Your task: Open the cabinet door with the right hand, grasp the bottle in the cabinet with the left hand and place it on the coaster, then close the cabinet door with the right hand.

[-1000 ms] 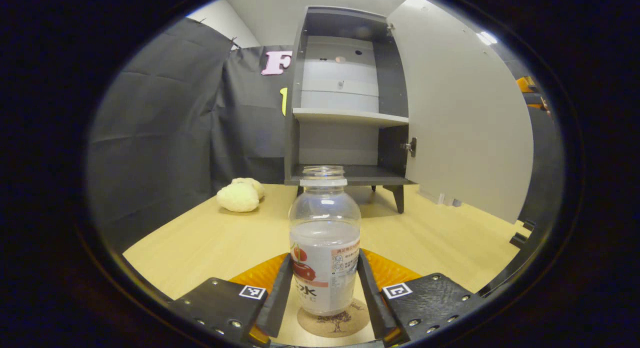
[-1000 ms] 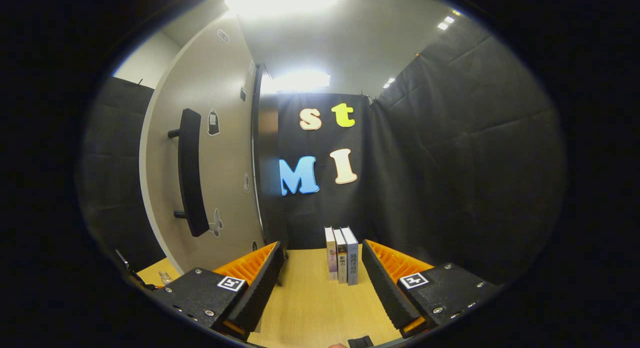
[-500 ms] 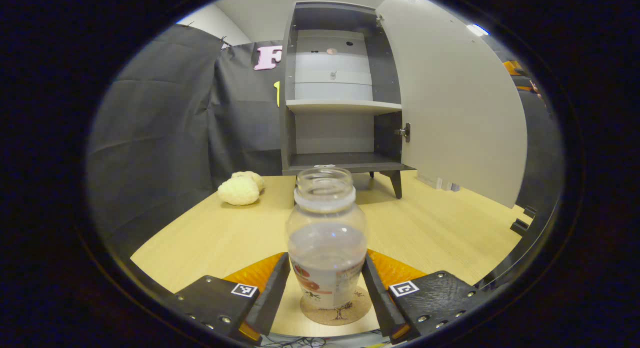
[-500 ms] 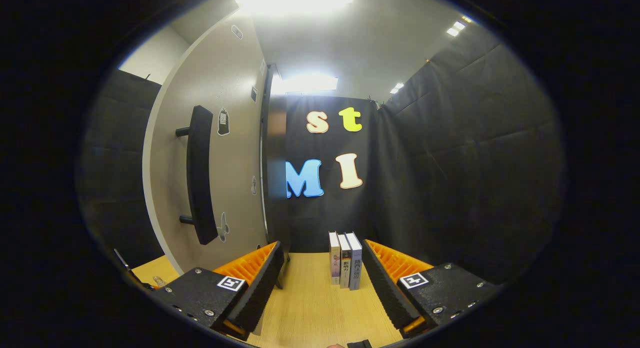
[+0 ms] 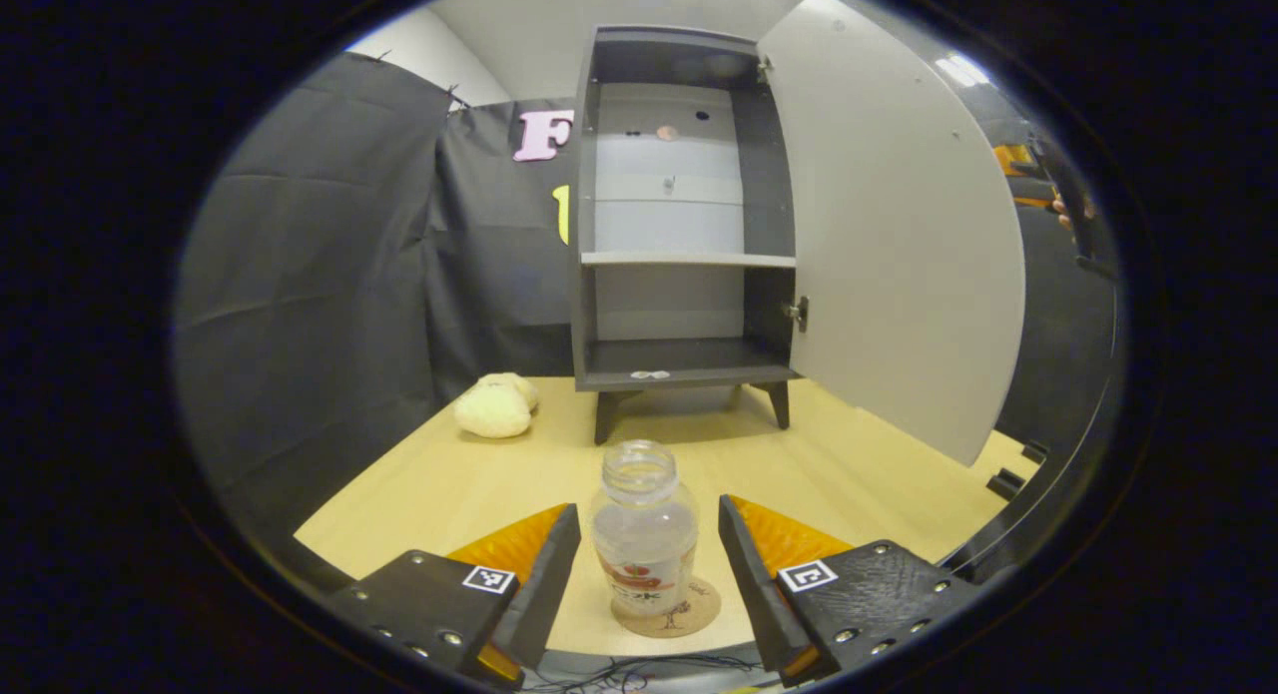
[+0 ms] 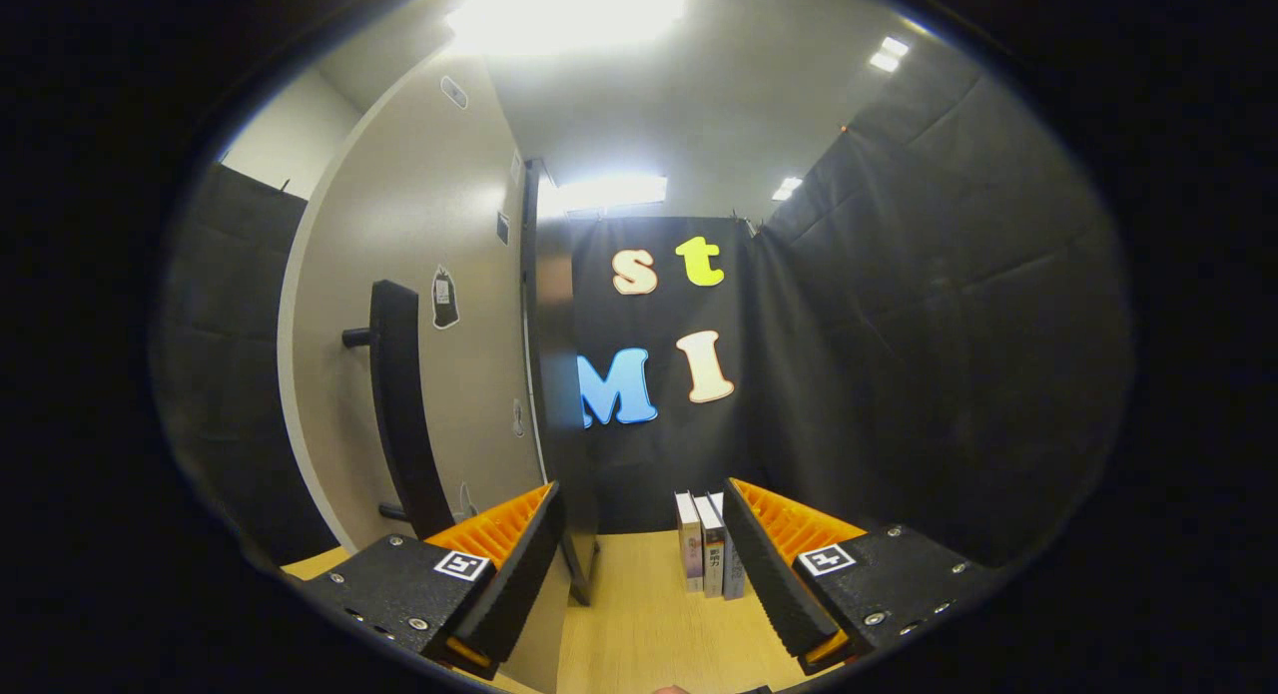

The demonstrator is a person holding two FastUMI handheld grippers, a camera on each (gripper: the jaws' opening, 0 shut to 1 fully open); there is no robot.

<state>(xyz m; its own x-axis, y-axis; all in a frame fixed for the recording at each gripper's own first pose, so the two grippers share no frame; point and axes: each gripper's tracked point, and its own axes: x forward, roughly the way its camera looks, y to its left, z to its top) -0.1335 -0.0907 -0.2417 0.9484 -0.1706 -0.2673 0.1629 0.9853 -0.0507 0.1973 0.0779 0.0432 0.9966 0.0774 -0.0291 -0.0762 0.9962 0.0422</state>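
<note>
two fingers of the left hand-held gripper stand wide apart, one on each side of the bottle with a gap on both sides, touching nothing. the bottle stands upright, uncapped, on the coaster near the front edge of the tabletop. behind it the cabinet has its door swung open to the right; a pale fluffy thing lies left of the cabinet. in the right gripper view the right hand-held gripper is open on nothing, the door handle near its left finger and books ahead on the tabletop
</note>
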